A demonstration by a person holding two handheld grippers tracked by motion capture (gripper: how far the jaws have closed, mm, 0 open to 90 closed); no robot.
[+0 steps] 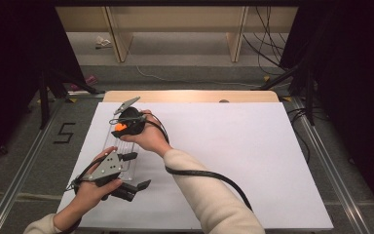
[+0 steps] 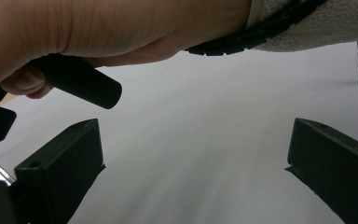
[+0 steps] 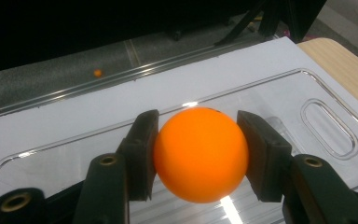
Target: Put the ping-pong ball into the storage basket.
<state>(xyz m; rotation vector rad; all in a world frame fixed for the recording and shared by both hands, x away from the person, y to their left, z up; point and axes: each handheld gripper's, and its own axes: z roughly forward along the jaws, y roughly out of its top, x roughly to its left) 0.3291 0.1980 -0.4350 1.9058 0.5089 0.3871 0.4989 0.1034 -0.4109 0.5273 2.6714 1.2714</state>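
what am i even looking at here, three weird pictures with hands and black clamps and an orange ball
A person sits at a white-covered table with a hand-held claw in each hand. The high view looks down from above; the other two cameras ride on the claws, looking along their black jaws. The right claw is shut on an orange ball above a clear plastic tray lying on the table. The left claw is open, with nothing between its jaws, only white surface beneath. A second small orange ball lies on the floor beyond.
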